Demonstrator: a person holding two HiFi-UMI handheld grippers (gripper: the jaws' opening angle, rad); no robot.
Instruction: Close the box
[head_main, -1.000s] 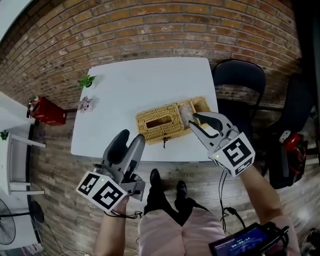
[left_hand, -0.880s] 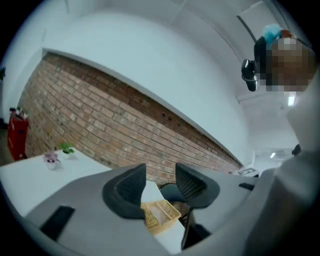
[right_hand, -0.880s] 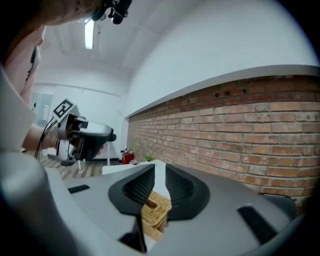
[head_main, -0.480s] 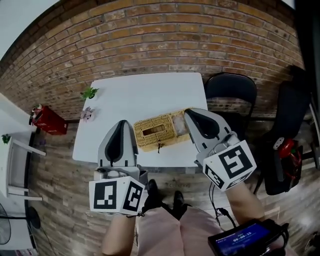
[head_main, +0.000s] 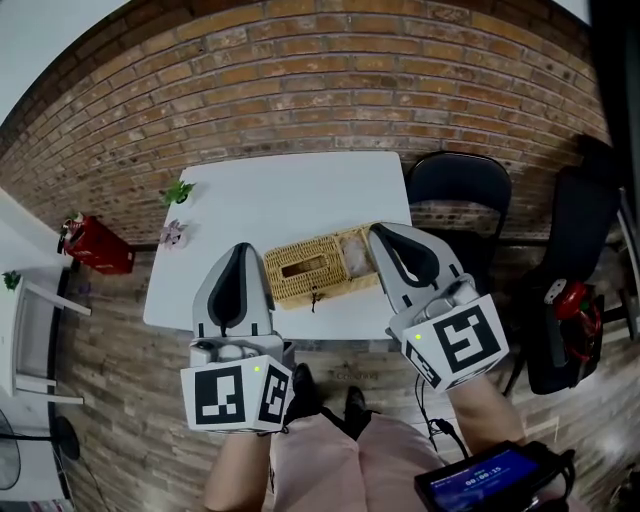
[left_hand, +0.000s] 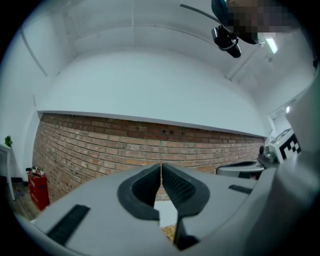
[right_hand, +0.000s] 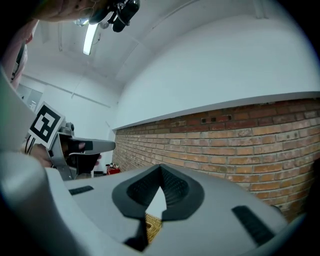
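Basically, the box (head_main: 332, 264) was tan woven wicker, a long rectangle w/ a dark oblong slot (head_main: 300, 267) in its top & a dark cord (head_main: 315, 297) hanging off its front side. Its right end looked greyer. Couldn't tell what that was, nor what was inside. Its top looked flat in head view.

It sat on a smooth white table (head_main: 290, 195) w/ rounded corners, close to the front edge, nearer the front-right corner.

Room: a red-brown brick wall (head_main: 330, 80) stood behind the table's far edge, w/ plain white wall (left_hand: 150, 80) above it. The floor (head_main: 110, 320) was wood plank. A black chair (head_main: 462, 190) stood off the table's right edge & a red item (head_main: 95, 245) off the left.

The left hand-held gripper (head_main: 240, 250), grey plastic w/ black ribbed pads, was clenched, jaws together, nothing btwn them. Its tip was by the box's left end at the front edge. The right hand-held gripper (head_main: 379, 233), same build, was also clenched & empty, w/ its tip at the box's right end. Couldn't tell if either touched the box.
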